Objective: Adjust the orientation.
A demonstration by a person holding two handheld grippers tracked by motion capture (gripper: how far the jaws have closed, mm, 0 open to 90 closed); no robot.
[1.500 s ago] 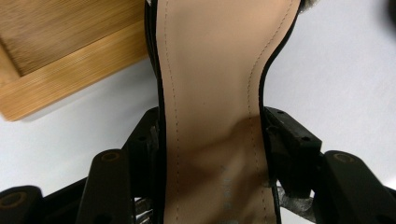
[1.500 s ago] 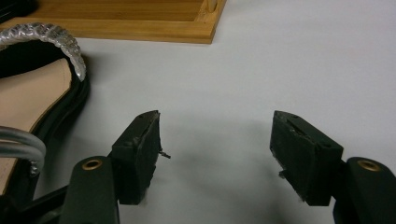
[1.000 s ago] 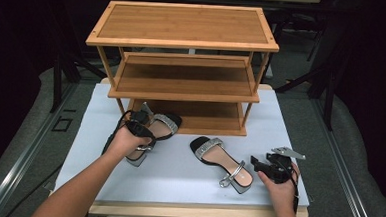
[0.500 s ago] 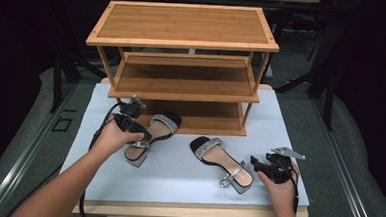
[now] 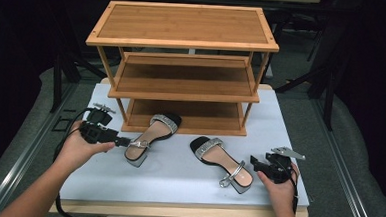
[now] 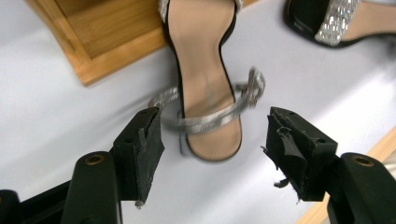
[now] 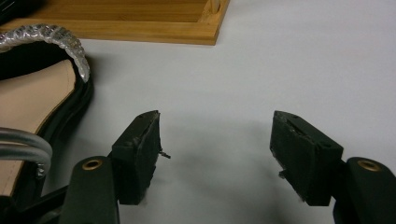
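Presently, the left gripper (image 5: 124,142) hovers just beside the heel end of the left sandal (image 5: 151,136), at about nine o'clock of it in the high view. Its jaws have just been opening and now stand released, with nothing clamped; in the left gripper view the sandal's heel and silver ankle strap (image 6: 208,119) lie beyond the gap between the pads, untouched. This sandal rests on the white table cover (image 5: 177,173), its toe touching or slightly overlapping the front edge of the bottom shelf of the wooden shoe rack (image 5: 185,25). The right sandal (image 5: 221,162) lies at about four o'clock of the first, well apart from the rack. The right gripper (image 5: 254,164) sits at three o'clock of that sandal's heel, jaws spread and empty over bare cover in the right gripper view.

Step in hand, as judged: the left sandal appears to have been set down at the rack and let go, the pair not yet shelved. The next move likely calls for the right gripper to close on the right sandal's heel or strap, lift it, and carry it toward twelve o'clock to lie beside its mate.
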